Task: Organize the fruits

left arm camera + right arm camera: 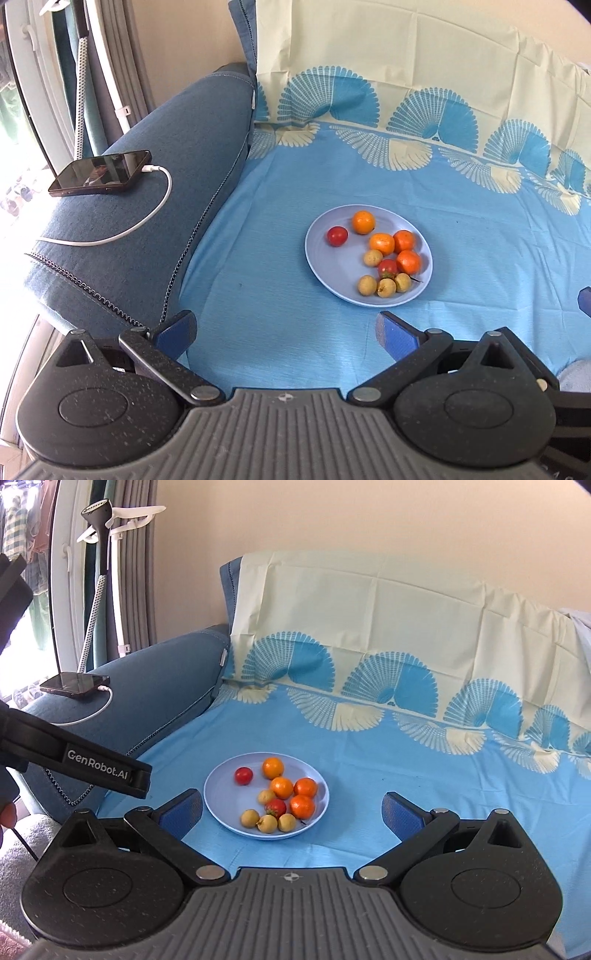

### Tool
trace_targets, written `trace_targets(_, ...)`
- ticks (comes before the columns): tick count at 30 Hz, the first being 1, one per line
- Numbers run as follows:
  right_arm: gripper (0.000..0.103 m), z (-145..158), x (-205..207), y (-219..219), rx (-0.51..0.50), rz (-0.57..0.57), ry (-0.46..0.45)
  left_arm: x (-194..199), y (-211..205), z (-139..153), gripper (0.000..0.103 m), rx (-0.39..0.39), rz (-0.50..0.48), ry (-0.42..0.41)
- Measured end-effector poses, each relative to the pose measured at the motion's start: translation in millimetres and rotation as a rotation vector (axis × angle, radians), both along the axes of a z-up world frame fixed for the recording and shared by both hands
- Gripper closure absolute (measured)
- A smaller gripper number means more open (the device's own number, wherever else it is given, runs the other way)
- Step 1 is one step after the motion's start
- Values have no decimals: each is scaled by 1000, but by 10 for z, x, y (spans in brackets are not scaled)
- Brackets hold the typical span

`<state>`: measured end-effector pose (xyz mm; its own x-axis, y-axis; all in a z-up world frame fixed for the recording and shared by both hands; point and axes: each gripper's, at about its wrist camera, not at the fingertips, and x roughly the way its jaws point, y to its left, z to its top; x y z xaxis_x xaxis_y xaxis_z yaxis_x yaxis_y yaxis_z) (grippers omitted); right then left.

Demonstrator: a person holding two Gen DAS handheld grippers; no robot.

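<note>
A pale blue plate lies on the blue patterned sheet and holds mixed fruit. On it are several oranges, two red tomatoes and several small yellow-brown round fruits. My left gripper is open, hovering short of the plate with nothing between its fingers. My right gripper is also open and empty, its fingers either side of the plate's near part, held back from it. The left gripper's black body shows at the left of the right wrist view.
A blue sofa armrest rises on the left, carrying a phone with a white charging cable. The cream backrest cover stands behind the plate. A garment steamer pole and curtains are at far left.
</note>
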<state>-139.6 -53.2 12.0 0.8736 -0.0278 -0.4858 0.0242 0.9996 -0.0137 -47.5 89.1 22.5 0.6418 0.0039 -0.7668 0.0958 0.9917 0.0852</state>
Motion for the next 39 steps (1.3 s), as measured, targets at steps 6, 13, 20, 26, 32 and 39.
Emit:
trace_targets(6, 1, -23, -18, 18, -4, -13, 6, 10, -3, -33, 0, -1, -7, 8)
trace_targets(13, 1, -42, 11, 21, -6, -22, 21, 43, -29, -68, 0, 0, -14, 15)
trace_targets(20, 1, -55, 17, 19, -5, -23, 29, 65, -28, -98, 0, 2, -13, 26)
trace_targets(26, 1, -70, 33, 6, 0, -28, 34, 70, -33, -101, 0, 6, -15, 25)
trace_targets(32, 1, -80, 37, 3, 0, -27, 36, 66, -40, -104, 0, 8, -15, 26)
trace_targets(39, 1, -88, 41, -6, 0, -27, 38, 64, -40, -104, 0, 8, -15, 26)
